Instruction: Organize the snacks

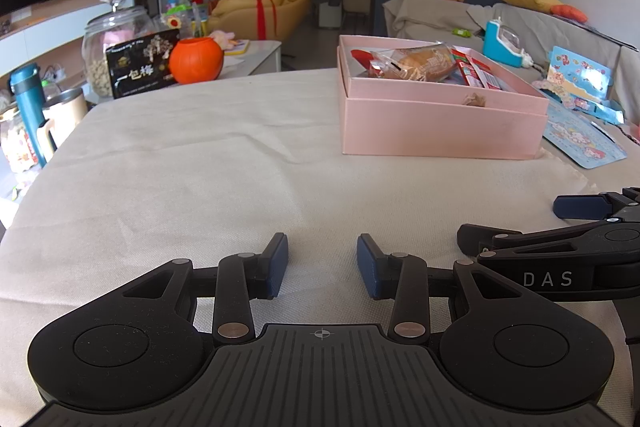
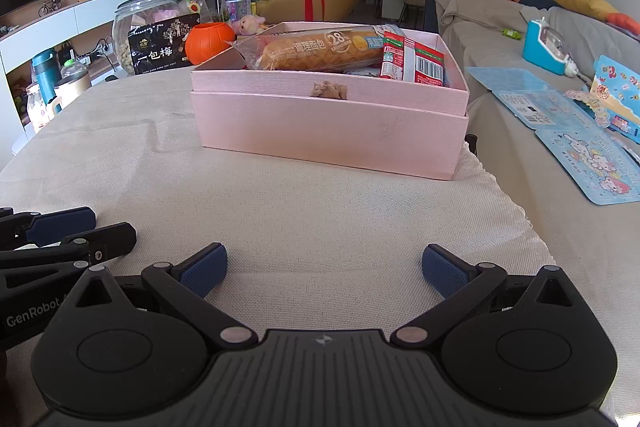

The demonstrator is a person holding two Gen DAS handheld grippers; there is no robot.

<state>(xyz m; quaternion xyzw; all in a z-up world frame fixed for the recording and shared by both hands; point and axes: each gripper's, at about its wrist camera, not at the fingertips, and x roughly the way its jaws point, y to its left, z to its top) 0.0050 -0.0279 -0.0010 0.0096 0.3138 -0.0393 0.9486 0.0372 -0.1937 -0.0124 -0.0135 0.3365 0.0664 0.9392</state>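
A pink box (image 1: 440, 127) (image 2: 328, 131) stands on the cloth-covered table, ahead of both grippers. Inside lie a wrapped bread roll (image 2: 320, 53) (image 1: 416, 63) and red-and-white snack packs (image 2: 416, 65) (image 1: 476, 71). My left gripper (image 1: 322, 263) hovers low over the bare cloth, open with a narrow gap and nothing between its blue pads. My right gripper (image 2: 324, 269) is open wider, also empty, near the table's front edge. Each gripper shows at the edge of the other's view: the right gripper (image 1: 580, 223) and the left gripper (image 2: 72, 227).
At the far left stand a black snack bag (image 1: 142, 63) (image 2: 164, 49), an orange pumpkin pot (image 1: 196, 59) (image 2: 208, 41), a glass jar (image 1: 108, 39), a teal bottle (image 1: 26, 99) and a cup. Blue sticker sheets (image 2: 576, 143) lie on the sofa to the right.
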